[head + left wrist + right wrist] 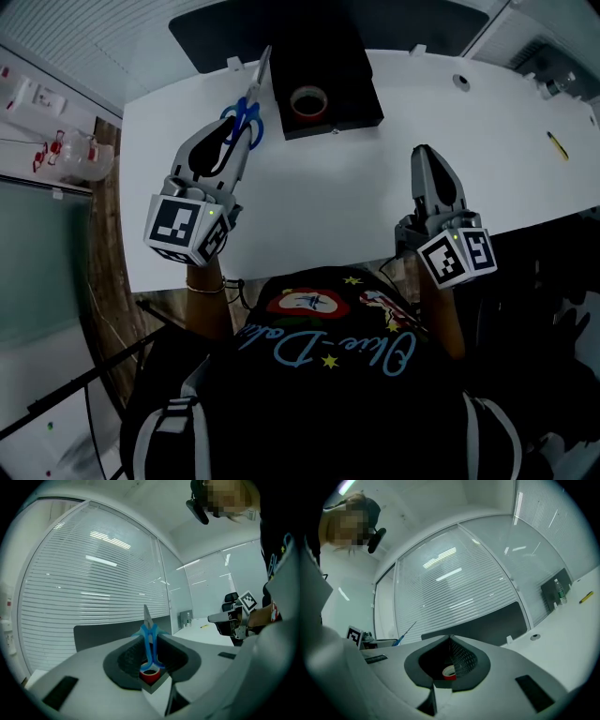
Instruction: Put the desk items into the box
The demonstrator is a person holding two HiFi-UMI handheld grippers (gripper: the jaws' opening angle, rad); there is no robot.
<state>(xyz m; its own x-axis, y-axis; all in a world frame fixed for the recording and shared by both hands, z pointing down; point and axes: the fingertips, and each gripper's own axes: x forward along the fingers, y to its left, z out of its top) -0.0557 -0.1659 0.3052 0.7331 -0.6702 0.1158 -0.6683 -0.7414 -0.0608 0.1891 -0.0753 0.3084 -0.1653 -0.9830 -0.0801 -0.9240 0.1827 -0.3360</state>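
White desk top [328,197] spreads across the middle of the head view, its near edge running just in front of your black shirt [319,375] at the bottom. Your right gripper [424,155] hangs over that near edge at lower right, fingers pressed together to a point with nothing between them. Bare desk lies all around it.

Your left gripper [244,129] sits left of centre, pinching a pair of blue-handled steel scissors [148,631] by the handles. The blades point past the fingertips toward the top of the frame, close to the box's left wall. Open desk lies between the two grippers.

Further back, at top centre, stands the square black box [352,94], open on top. A red roll of tape [308,112] already lies flat inside it, low and left of the middle.

A small yellow pen [558,145] lies well apart near the right edge of the desk. Behind the box a dark panel [225,37] lines the desk's far edge, with white slatted blinds [93,588] beyond.
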